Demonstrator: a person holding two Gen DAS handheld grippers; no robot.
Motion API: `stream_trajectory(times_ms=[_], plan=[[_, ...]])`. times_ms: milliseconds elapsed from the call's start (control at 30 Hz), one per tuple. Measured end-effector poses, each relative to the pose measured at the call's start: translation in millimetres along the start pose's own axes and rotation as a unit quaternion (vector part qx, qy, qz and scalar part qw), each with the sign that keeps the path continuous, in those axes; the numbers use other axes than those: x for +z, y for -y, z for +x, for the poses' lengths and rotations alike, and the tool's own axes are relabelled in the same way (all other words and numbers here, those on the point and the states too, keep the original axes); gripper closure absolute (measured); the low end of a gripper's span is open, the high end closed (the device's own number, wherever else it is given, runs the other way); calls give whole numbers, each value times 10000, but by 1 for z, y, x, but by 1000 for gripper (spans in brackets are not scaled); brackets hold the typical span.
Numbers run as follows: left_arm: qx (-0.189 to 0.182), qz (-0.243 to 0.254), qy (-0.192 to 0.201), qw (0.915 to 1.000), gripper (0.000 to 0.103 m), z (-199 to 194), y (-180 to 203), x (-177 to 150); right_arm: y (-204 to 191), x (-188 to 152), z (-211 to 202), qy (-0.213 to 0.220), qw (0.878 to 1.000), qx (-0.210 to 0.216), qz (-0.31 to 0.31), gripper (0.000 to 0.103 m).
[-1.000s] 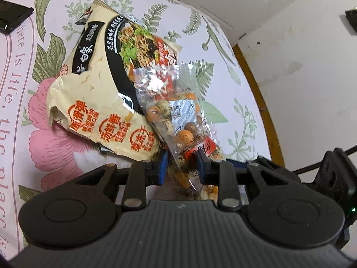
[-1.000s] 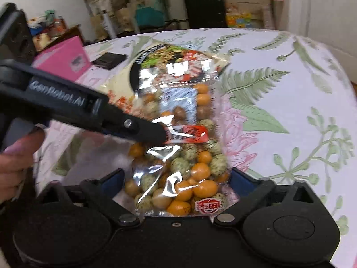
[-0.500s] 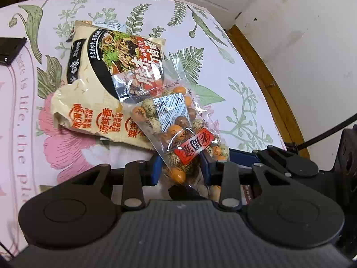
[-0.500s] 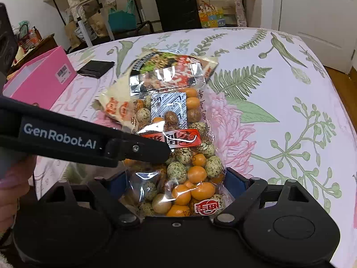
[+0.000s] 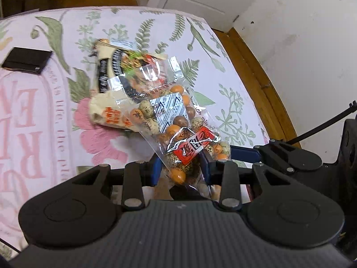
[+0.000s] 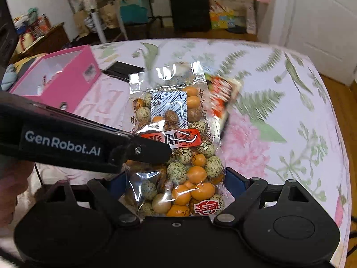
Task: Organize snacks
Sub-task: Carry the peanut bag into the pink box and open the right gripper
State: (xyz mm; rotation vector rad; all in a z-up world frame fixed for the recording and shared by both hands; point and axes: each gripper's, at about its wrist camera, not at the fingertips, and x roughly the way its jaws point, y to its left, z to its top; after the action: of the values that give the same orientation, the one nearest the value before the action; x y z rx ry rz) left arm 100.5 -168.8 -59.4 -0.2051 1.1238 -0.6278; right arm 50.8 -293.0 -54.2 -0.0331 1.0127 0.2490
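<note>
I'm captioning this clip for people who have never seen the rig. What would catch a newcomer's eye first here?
First, the clear bag of orange and speckled coated nuts, held up in the middle of both views with both grippers on it: the left gripper pinches it from the side and the right gripper cradles its lower end. Behind it a noodle packet lies on the flowered tablecloth, and a pink box stands at the left.

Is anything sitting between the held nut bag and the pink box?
Nothing visible does. The nut bag, gripped by the left gripper and right gripper, is lifted; only bare tablecloth separates it from the pink box.
</note>
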Motion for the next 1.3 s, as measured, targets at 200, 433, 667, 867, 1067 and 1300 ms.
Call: stream_trajectory(times_ms=[200,433,667,867,1067,1300], plan=[[299,-235,179,9991,69,-52,-23,4,-45,27,-8,106,9983,242,-522,11],[748,-595,890,9914,69,-117,-72,5,-110,71,2,516,9868,643,-1396,11],[1092,-977,1314,9804,69,-159,-152,12,-185,114,45,856,9611,889,-2471,11],[1610,-1314,1556,9657,68,-171,-218,27,-236,137,102,1481,9303,976,-3210,11],[1755,-1639,1628,9570,68,-167,-274,26,-261,145,136,1641,9123,1277,-3528,11],[1931,-2006,1611,9468,67,-181,-307,13,-294,155,156,1512,8875,1506,-4084,11]])
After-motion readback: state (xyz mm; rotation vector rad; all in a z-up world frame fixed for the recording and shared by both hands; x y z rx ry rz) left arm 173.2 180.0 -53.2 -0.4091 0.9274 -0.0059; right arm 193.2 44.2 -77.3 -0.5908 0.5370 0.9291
